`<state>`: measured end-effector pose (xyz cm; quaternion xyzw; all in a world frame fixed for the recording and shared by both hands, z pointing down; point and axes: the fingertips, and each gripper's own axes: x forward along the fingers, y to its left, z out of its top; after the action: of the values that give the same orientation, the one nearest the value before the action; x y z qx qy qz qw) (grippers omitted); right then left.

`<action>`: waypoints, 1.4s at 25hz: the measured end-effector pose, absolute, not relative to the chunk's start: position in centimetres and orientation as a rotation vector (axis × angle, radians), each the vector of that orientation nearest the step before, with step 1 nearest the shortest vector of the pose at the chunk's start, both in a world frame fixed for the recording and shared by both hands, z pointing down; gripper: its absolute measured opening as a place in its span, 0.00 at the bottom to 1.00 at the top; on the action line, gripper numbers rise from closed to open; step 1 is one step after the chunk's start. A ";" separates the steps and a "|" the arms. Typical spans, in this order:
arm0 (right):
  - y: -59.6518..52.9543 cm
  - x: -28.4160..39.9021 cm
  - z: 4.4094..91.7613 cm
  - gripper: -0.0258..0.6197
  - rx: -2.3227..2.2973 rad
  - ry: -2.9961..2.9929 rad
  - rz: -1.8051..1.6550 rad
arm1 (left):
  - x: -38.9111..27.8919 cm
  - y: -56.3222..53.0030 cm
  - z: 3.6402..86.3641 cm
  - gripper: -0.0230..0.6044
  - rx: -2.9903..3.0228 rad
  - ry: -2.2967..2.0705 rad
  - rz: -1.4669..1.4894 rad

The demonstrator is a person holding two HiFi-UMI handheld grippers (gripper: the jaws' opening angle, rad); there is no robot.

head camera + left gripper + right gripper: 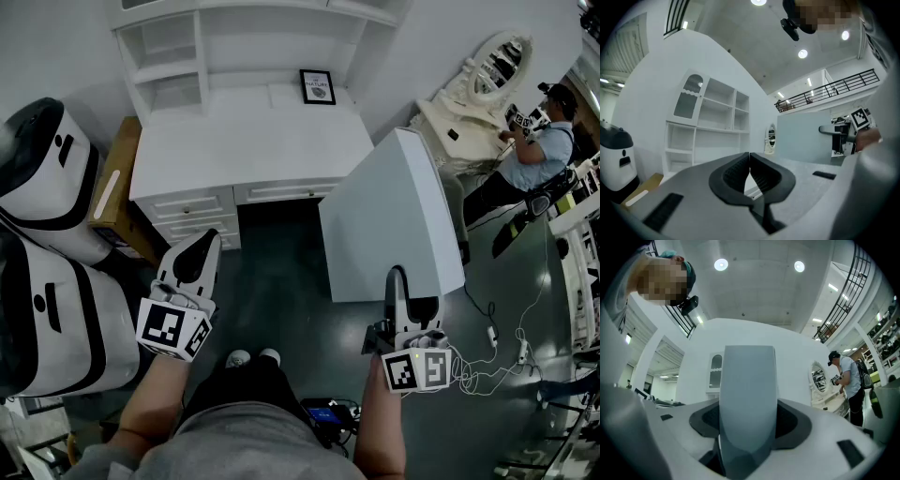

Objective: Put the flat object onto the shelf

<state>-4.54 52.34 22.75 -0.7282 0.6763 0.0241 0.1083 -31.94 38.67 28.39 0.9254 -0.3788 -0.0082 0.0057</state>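
Dark floor (pixel 272 291) fills the middle of the head view. At its far edge stands a white desk (pixel 253 141) with a shelf unit (pixel 169 47) on its back. A framed picture (pixel 318 86) stands on the desk top. A person (pixel 539 155) stands at a mirror (pixel 492 66) at far right.

The left gripper (pixel 207 238) points toward the desk drawers. Its jaws are together, tips touching, with nothing between them.

The right gripper (pixel 398 279) is clamped on the lower edge of the flat panel (pixel 394 216), one pad on each face. The pale panel stands upright above the floor, right of the desk and apart from the shelf unit.
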 end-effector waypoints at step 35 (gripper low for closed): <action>48.2 -2.1 22.8 0.48 -2.033 2.011 0.100 | -27.4 36.8 29.4 0.05 2.915 -1.170 -0.017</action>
<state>-2.09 48.20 22.84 -0.7034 0.6960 0.0347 0.1397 -27.40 36.78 29.38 0.9280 -0.3726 -0.0054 0.0002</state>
